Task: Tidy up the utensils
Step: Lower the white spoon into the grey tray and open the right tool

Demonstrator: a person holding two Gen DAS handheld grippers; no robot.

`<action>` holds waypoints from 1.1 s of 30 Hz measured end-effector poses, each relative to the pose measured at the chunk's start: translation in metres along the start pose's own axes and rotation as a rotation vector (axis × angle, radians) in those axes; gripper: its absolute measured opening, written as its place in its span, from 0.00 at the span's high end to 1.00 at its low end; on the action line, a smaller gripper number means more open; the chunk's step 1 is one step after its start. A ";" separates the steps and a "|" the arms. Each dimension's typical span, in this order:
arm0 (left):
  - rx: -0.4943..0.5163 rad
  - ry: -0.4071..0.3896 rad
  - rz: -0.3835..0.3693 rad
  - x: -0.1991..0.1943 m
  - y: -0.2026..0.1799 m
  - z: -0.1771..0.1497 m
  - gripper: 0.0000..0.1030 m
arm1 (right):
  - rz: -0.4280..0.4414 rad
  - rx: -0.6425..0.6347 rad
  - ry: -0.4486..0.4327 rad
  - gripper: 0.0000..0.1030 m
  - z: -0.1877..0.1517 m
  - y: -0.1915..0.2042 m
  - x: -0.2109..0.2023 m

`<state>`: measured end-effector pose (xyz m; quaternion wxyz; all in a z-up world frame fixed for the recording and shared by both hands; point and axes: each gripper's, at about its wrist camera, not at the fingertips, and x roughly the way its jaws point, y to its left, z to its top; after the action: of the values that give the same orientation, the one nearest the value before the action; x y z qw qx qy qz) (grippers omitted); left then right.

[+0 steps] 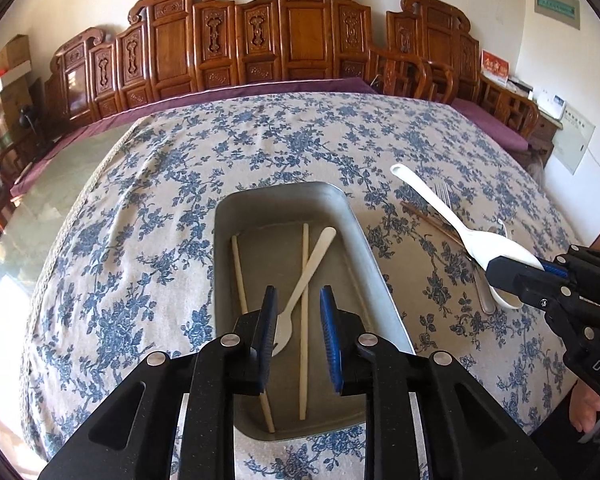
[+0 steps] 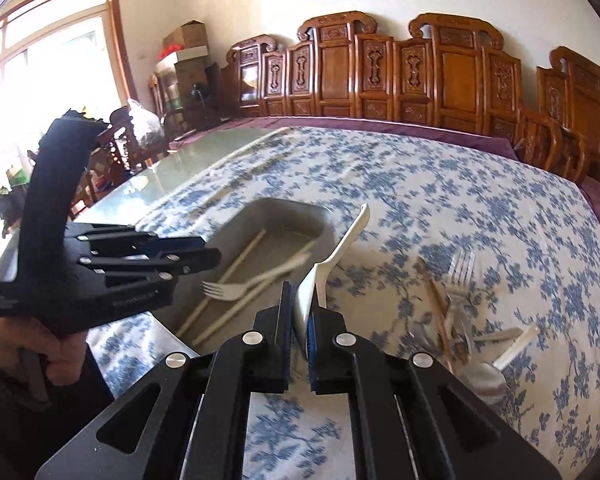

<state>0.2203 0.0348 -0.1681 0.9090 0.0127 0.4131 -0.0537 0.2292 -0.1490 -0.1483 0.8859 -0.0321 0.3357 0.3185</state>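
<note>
A grey metal tray sits on the floral tablecloth. In it lie a cream plastic fork and two pale chopsticks. My left gripper is open and empty, hovering over the tray; it also shows in the right wrist view. My right gripper is shut on the bowl of a white plastic spoon, held above the cloth right of the tray, handle pointing away.
Loose utensils lie on the cloth to the right: a metal fork, brown chopsticks, a spoon. Carved wooden chairs line the far side. A bare glass tabletop lies left.
</note>
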 end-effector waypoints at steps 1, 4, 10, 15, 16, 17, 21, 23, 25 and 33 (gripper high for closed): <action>-0.006 -0.001 -0.002 -0.001 0.004 0.000 0.80 | 0.005 -0.004 0.001 0.93 0.002 0.003 0.001; -0.020 0.000 0.003 -0.001 0.016 0.000 0.80 | 0.022 -0.006 0.014 0.93 0.009 0.012 0.009; -0.074 0.007 -0.005 -0.001 0.046 0.002 0.80 | 0.048 -0.038 0.055 0.93 0.019 0.035 0.030; -0.099 0.003 -0.013 -0.005 0.062 0.002 0.80 | 0.071 -0.029 0.117 0.93 0.021 0.046 0.056; -0.102 0.002 -0.013 -0.006 0.064 0.002 0.80 | 0.071 -0.027 0.129 0.93 0.021 0.049 0.061; -0.104 -0.001 -0.012 -0.006 0.065 0.002 0.80 | 0.073 -0.025 0.139 0.93 0.021 0.051 0.066; -0.123 -0.004 -0.011 -0.009 0.074 0.002 0.80 | 0.076 -0.018 0.165 0.93 0.020 0.057 0.082; -0.130 -0.005 -0.011 -0.009 0.077 0.002 0.80 | 0.073 -0.017 0.174 0.93 0.020 0.059 0.088; -0.135 -0.006 -0.009 -0.010 0.079 0.002 0.80 | 0.072 -0.006 0.183 0.93 0.020 0.060 0.094; -0.137 -0.007 -0.013 -0.011 0.081 0.001 0.80 | 0.099 0.030 0.184 0.90 0.016 0.059 0.100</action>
<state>0.2223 0.1163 -0.1607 0.9087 -0.0526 0.4129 -0.0312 0.2611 -0.0438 -0.1883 0.8351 -0.0313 0.4214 0.3523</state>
